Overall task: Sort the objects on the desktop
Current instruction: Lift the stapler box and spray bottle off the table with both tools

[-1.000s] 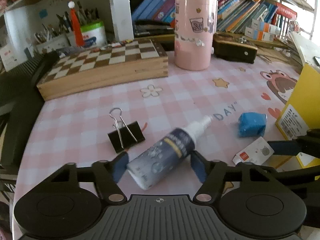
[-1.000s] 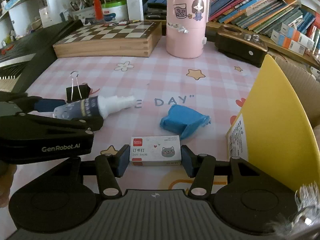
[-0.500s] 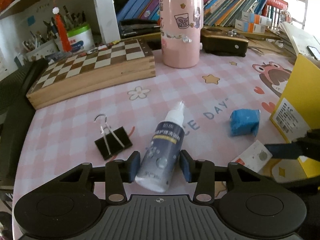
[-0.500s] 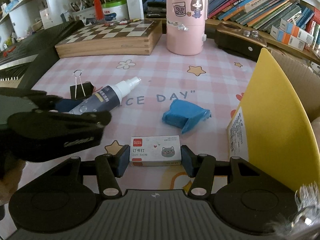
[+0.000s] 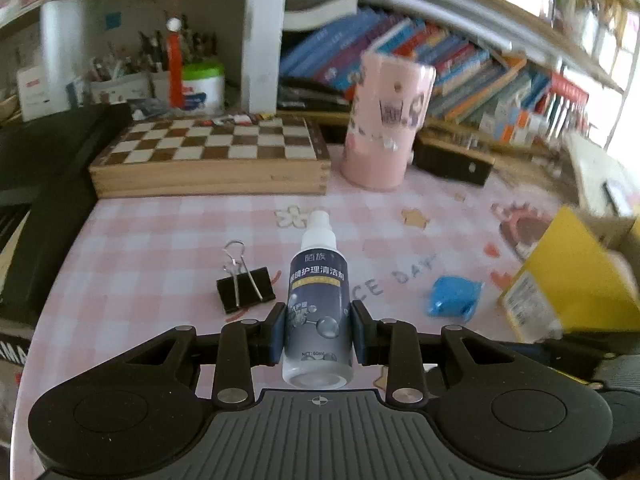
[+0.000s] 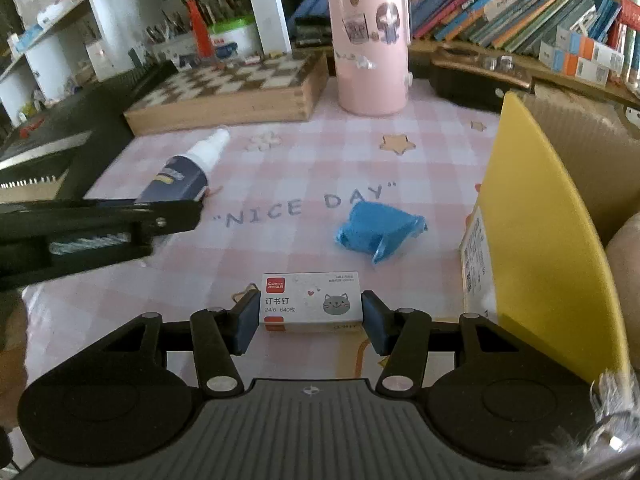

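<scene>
Fingers (image 5: 277, 334) of the left gripper (image 5: 319, 334) pinch the spray bottle (image 5: 318, 308), nozzle pointing far — apparently raised off the counter (image 5: 160, 248). Right gripper (image 6: 310, 316) pinches the staple box (image 6: 311, 301) — likely bound for the yellow box (image 6: 540, 216) at right; contents hidden. Binder clip (image 5: 245, 286), blue wad (image 6: 376, 228) remain.

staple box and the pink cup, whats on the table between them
In the right wrist view, the crumpled blue cloth lies between the staple box and pink cup, slightly right; otherwise only printed tablecloth.
</scene>
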